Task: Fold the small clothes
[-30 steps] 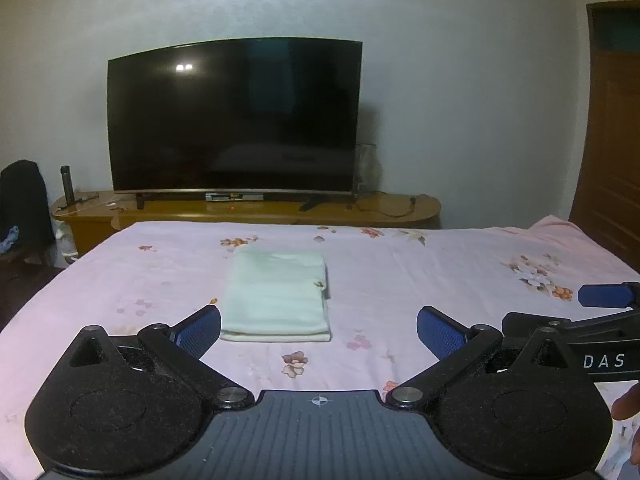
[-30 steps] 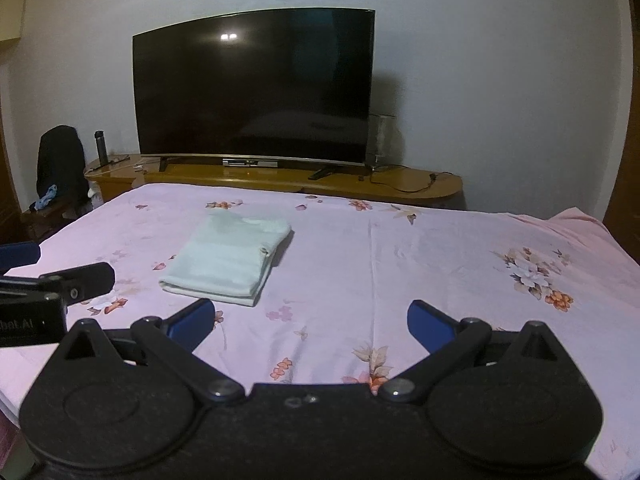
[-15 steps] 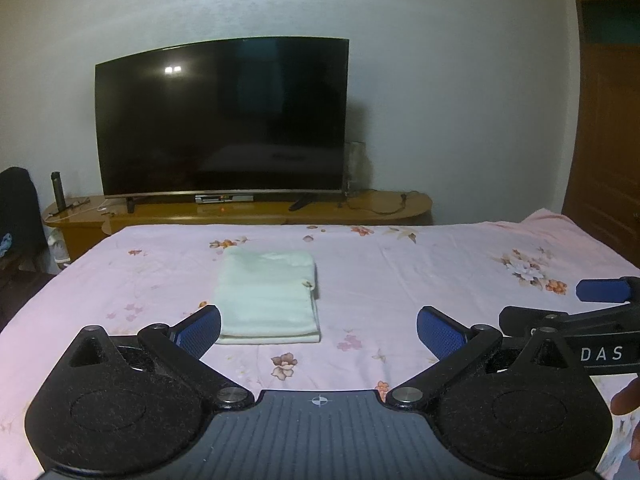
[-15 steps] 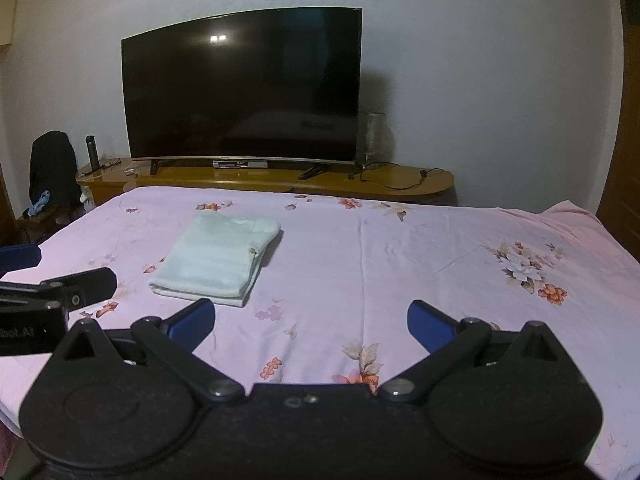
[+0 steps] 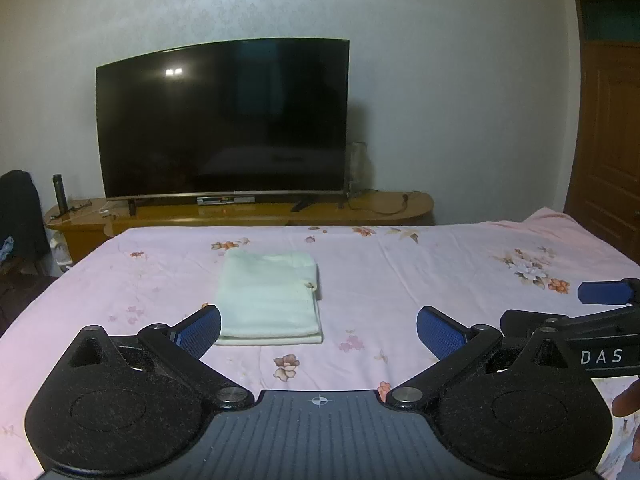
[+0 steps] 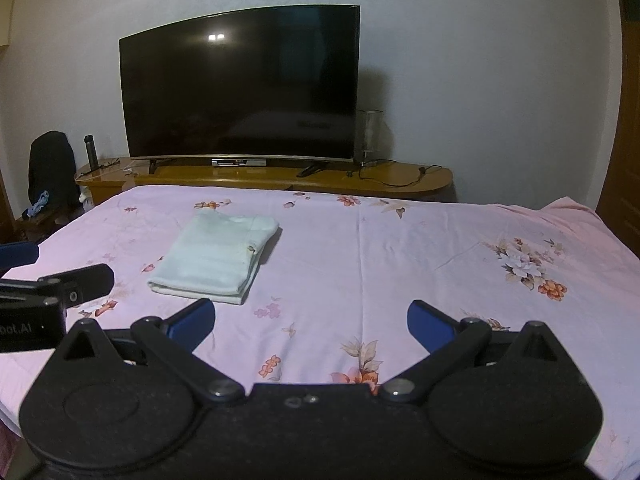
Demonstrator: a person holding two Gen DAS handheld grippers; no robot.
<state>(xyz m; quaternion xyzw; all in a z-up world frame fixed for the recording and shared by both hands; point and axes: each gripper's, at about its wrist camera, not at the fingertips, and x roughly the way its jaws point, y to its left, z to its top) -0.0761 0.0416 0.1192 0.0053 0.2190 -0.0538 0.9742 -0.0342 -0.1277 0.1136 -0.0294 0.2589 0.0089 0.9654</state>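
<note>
A pale green garment [image 5: 270,298] lies folded into a neat rectangle on the pink flowered bed sheet [image 5: 420,272]. It also shows in the right wrist view [image 6: 216,256], left of centre. My left gripper [image 5: 318,330] is open and empty, held above the near part of the bed, just short of the garment's near edge. My right gripper [image 6: 310,322] is open and empty, to the right of the garment and nearer to me. Each gripper shows at the edge of the other's view.
A large dark television [image 5: 224,120] stands on a low wooden cabinet [image 5: 240,212] past the bed's far edge. A dark bottle [image 5: 60,192] stands at the cabinet's left end. A brown door [image 5: 608,128] is at the right. A dark chair with clothes [image 6: 50,176] is at the left.
Both grippers have drawn back and risen slightly from the bed, so the folded garment sits a little farther off. The garment has not moved. Both grippers stay open.
</note>
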